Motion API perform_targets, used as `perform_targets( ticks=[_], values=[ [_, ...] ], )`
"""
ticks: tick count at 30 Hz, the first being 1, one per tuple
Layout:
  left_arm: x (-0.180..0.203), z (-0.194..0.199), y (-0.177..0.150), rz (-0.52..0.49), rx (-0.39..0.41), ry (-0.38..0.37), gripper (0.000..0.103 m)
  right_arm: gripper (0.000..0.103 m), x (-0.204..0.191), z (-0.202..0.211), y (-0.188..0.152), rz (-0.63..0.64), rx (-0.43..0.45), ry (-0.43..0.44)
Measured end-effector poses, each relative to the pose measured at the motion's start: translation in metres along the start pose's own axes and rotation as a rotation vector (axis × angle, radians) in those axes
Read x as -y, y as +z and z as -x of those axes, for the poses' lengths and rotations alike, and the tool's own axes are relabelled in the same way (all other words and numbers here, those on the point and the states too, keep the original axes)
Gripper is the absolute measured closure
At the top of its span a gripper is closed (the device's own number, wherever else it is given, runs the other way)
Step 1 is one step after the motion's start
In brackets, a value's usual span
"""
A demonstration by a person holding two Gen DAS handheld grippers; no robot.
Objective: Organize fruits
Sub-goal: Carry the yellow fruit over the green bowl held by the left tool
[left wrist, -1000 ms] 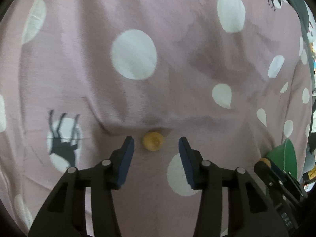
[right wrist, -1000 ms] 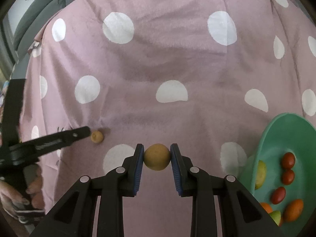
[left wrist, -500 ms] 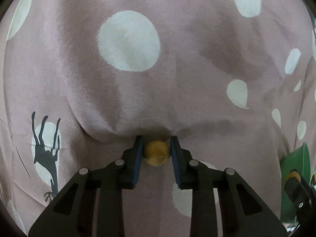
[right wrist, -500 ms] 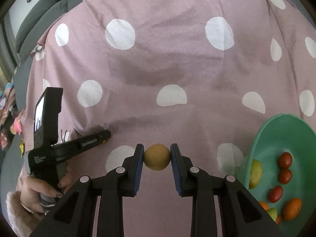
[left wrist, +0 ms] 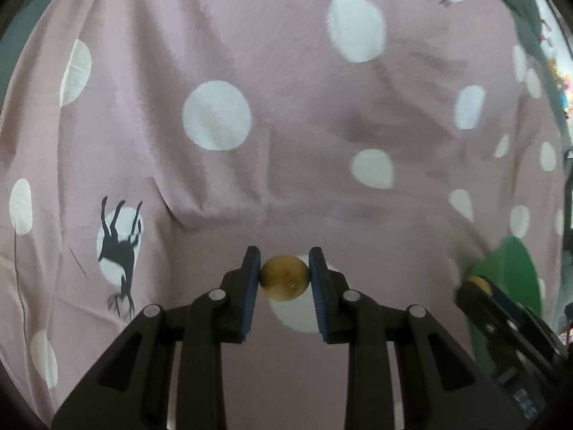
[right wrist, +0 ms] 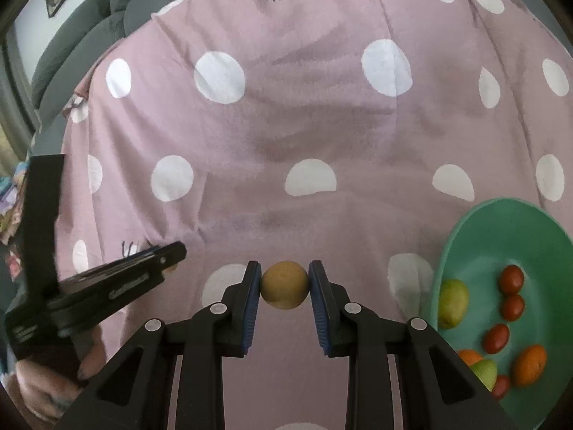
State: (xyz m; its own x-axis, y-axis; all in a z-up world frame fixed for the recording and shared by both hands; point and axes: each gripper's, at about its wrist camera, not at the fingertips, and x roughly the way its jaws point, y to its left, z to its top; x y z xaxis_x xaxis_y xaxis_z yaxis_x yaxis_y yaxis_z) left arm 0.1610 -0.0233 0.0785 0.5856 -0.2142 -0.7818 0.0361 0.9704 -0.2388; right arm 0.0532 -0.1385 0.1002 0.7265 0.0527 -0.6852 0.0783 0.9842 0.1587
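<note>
My left gripper (left wrist: 284,274) is shut on a small round yellow-brown fruit (left wrist: 284,278) and holds it just above the pink polka-dot cloth (left wrist: 286,125). My right gripper (right wrist: 284,285) is shut on a second yellow-brown fruit (right wrist: 284,289). A green bowl (right wrist: 476,236) sits at the right of the right wrist view, holding several small red tomatoes (right wrist: 511,279), green fruits (right wrist: 452,302) and an orange fruit (right wrist: 530,360). The bowl (left wrist: 515,268) also shows at the right edge of the left wrist view, behind the right gripper's tip (left wrist: 478,286).
The left gripper's body (right wrist: 107,283) and the hand holding it lie at the lower left of the right wrist view. The cloth carries white dots and a black deer print (left wrist: 120,247). Grey cushions (right wrist: 89,25) lie beyond the cloth's far left edge.
My left gripper closed on the small fruit that lay on the cloth, then lifted it off and drew back. My right gripper kept its fruit and stayed nearly still.
</note>
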Motion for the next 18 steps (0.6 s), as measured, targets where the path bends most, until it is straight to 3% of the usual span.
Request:
perform_targets(
  ticks=[5, 10, 18],
  values=[
    [0.021, 0.031, -0.007, -0.057, 0.045, -0.03, 0.076, 0.074, 0.002, 0.016, -0.003, -0.018, 0.031, 0.01],
    [0.036, 0.06, -0.016, -0.097, 0.088, -0.115, 0.076, 0.074, 0.005, 0.04, -0.005, -0.015, 0.077, 0.004],
    [0.064, 0.079, -0.033, -0.17, 0.165, -0.079, 0.075, 0.074, 0.018, 0.075, -0.004, -0.041, 0.148, -0.021]
  ],
)
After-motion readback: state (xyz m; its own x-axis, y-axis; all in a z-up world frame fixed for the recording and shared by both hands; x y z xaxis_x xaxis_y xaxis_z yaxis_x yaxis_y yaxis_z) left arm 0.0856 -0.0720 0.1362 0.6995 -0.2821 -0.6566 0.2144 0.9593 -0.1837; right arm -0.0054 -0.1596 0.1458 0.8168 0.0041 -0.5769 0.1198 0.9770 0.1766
